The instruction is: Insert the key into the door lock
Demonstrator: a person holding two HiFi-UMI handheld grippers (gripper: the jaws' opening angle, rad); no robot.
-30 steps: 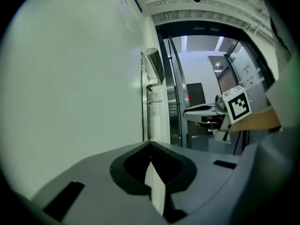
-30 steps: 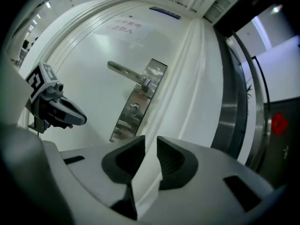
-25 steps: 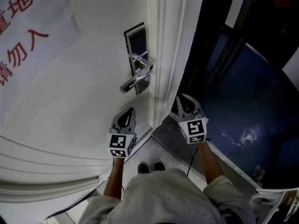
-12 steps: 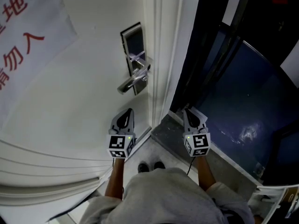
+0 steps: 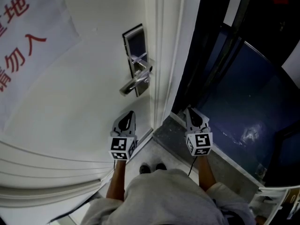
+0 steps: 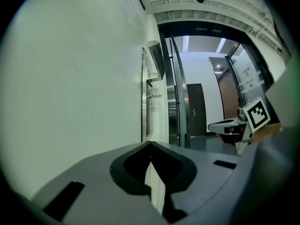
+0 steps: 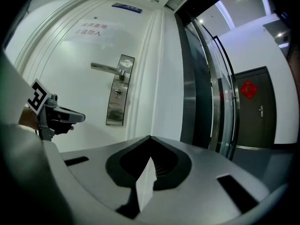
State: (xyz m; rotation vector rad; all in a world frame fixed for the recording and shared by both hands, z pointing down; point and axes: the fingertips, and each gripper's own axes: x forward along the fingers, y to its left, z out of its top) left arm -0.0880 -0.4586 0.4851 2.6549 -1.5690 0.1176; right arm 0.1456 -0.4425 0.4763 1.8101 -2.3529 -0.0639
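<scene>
Sign (image 5: 33, 46) on door (image 5: 84, 121): red "勿入" (partly cropped).

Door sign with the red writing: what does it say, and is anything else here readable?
"地" and "勿入": red characters on the paper sign on the white door; the others are cut off by the picture's edge.
Blue plaque above that door: too small to read.
Red diamond on the far dark door: too blurred to read.
</scene>
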